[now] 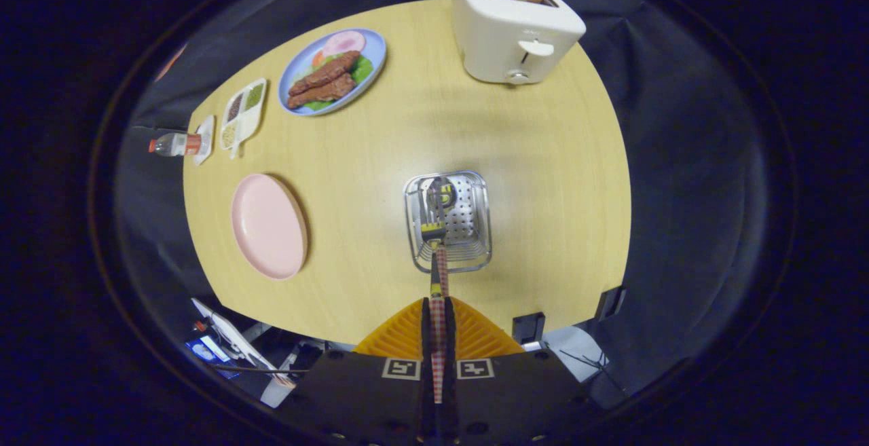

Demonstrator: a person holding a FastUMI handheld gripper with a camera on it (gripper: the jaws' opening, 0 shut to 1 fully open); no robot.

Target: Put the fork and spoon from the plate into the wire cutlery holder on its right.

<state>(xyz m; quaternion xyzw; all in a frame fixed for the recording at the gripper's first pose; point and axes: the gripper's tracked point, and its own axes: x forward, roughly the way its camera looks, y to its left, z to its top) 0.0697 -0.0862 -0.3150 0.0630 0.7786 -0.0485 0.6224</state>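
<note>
Hand-held gripper (pixel 438 313): pinched on checked utensil handle (pixel 440 276) | utensil head held inside wire cutlery holder (pixel 475 242) | pink plate (pixel 268 225) seen left of holder, bare.

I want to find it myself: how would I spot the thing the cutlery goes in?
Start at the round wooden table, with the white toaster at its far side. Nearer, just ahead of the gripper, which is shut on a checked-handled utensil, stands the wire cutlery holder. It is the table's one shiny metal basket; the pink plate beside it is flat.
</note>
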